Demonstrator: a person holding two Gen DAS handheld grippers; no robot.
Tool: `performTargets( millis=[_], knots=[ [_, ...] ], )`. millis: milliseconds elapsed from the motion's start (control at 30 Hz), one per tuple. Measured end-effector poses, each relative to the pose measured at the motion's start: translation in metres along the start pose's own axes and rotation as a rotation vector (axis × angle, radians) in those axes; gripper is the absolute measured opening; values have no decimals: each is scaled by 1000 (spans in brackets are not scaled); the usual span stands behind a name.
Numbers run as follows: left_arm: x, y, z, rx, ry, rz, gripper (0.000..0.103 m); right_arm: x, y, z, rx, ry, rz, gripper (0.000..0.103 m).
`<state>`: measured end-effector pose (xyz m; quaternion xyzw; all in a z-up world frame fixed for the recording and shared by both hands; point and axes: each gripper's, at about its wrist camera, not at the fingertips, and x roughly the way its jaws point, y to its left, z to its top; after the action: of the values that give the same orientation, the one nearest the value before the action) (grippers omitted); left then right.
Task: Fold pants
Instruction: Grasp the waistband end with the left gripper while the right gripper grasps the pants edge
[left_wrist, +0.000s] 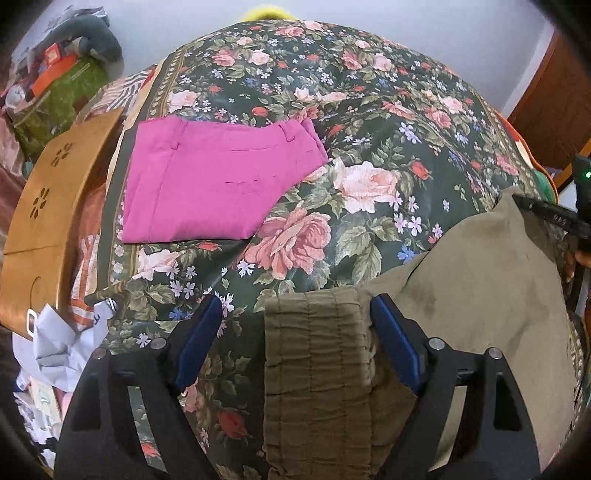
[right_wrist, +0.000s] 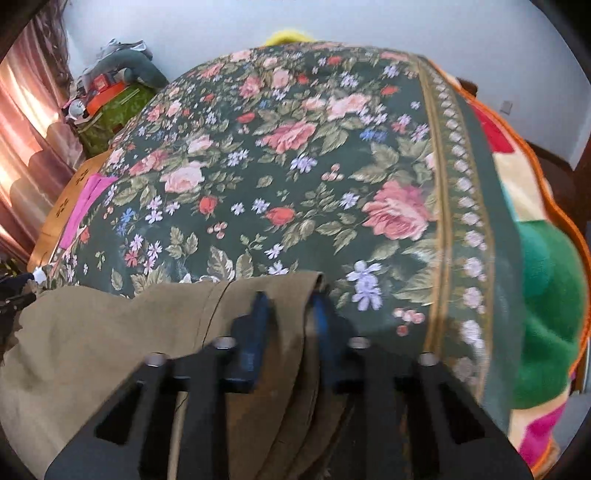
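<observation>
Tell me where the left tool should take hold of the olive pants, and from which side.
Grip the ribbed elastic waistband of the olive pants. It already lies between the open fingers of the left tool, running toward the camera, so come in from the near edge and close across its width. The band is thick and gathered, likely a firmer hold than the loose cloth beside it. The right tool pinches another edge.

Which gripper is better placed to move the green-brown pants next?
Probably the right gripper: its blue fingers look pinched on the edge of the olive-khaki cloth pants. The left gripper stands wide open over the ribbed elastic waistband, holding nothing.
</observation>
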<state>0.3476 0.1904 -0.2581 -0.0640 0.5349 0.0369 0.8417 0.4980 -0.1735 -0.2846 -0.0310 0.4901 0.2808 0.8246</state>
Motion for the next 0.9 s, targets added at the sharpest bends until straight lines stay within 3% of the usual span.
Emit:
performTargets(
  millis=[100, 400, 700, 867, 900],
  knots=[
    [1, 7, -3, -51, -24, -5, 75, 4, 3, -4, -18, 3, -12, 11],
    [-1, 6, -9, -118, -81, 96, 74, 4, 11, -7, -52, -43, -127, 8],
    [-22, 8, -7, -138, -60, 67, 74, -22, 17, -4, -44, -53, -185, 15],
    [-53, 2, -4, -100, -107, 64, 74, -59, 46, -8, -114, -98, -117, 38],
    [-58, 0, -4, -95, -115, 55, 75, -66, 53, -8, -128, -106, -98, 46]
  ],
)
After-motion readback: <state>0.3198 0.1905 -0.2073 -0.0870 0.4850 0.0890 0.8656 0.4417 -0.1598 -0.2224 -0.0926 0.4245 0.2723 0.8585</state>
